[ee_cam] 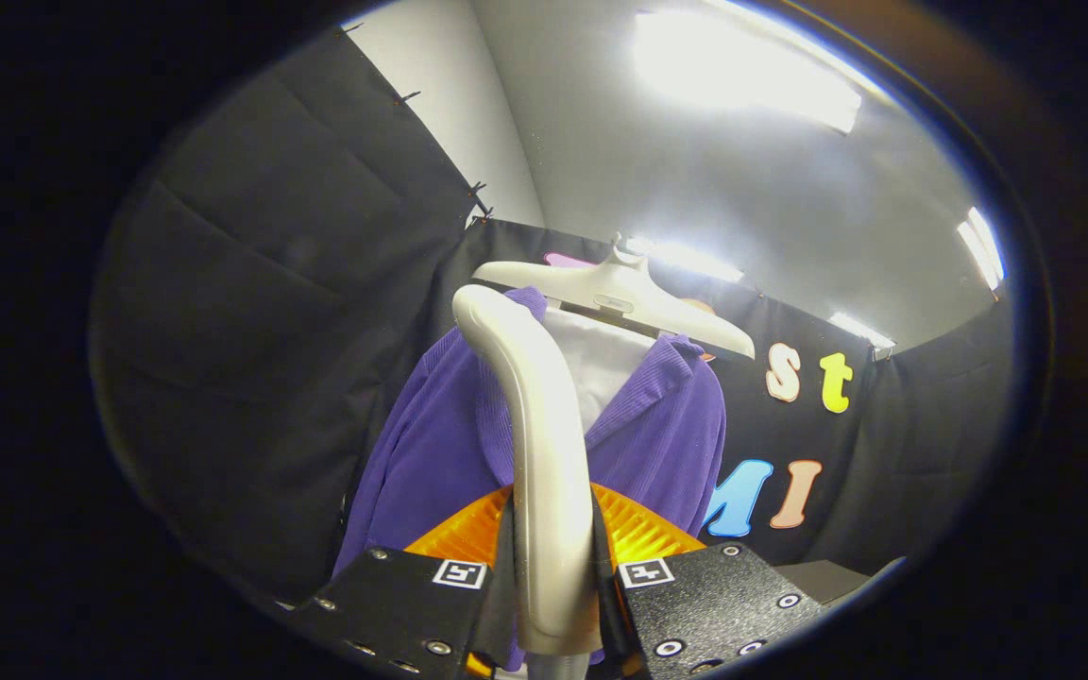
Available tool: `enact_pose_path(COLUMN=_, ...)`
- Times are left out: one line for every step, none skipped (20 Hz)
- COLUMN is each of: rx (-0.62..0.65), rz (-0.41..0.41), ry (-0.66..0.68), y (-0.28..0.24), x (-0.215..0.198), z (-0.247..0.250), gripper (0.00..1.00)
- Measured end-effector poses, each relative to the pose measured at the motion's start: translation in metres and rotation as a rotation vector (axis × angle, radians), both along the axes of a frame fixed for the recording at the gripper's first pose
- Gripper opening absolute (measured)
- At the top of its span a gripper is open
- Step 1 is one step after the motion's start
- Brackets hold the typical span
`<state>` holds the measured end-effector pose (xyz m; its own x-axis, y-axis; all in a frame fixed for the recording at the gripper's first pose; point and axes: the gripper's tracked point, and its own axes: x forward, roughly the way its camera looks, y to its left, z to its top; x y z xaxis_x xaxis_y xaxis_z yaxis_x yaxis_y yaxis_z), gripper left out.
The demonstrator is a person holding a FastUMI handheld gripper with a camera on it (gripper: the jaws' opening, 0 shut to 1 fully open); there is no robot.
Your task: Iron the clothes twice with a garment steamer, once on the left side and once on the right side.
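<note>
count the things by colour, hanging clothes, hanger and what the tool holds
purple: 1, the jacket
white: 3, the shirt, the hanger, the steamer handle that both fingers of the tool press on
orange: 1, the steamer head
total: 5
</note>
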<state>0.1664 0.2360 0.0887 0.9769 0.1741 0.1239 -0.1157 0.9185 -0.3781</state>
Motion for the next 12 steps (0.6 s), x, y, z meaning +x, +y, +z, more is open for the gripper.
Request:
enact_pose_path(rx=-0.007, rz=-0.008, ry=-0.001, y=0.004, x=0.005, z=-0.001, gripper=0.36)
enact_pose_path(rx=-0.014, rz=-0.012, ry=0.006, y=0.008, x=0.009, z=-0.004, gripper=0.36)
enact_pose_path(rx=-0.023, rz=-0.013, ry=0.012, y=0.012, x=0.014, z=-0.009, gripper=0.36)
enact_pose_path(rx=-0.035, rz=-0.019, ry=0.017, y=0.015, x=0.017, z=-0.015, gripper=0.36)
enact_pose_path(rx=-0.049, rz=-0.029, ry=0.023, y=0.015, x=0.02, z=-0.021, gripper=0.36)
enact_pose_path(rx=-0.065, rz=-0.039, ry=0.033, y=0.016, x=0.022, z=-0.028, gripper=0.36)
enact_pose_path(rx=-0.083, rz=-0.047, ry=0.043, y=0.017, x=0.023, z=-0.037, gripper=0.36)
enact_pose_path(rx=-0.101, rz=-0.055, ry=0.034, y=0.017, x=0.022, z=-0.042, gripper=0.36)
enact_pose_path(rx=-0.118, rz=-0.063, ry=0.032, y=0.017, x=0.024, z=-0.044, gripper=0.36)
enact_pose_path(rx=-0.127, rz=-0.066, ry=0.036, y=0.015, x=0.027, z=-0.049, gripper=0.36)
enact_pose_path(rx=-0.135, rz=-0.065, ry=0.041, y=0.014, x=0.028, z=-0.054, gripper=0.36)
enact_pose_path(rx=-0.147, rz=-0.065, ry=0.049, y=0.012, x=0.029, z=-0.06, gripper=0.36)
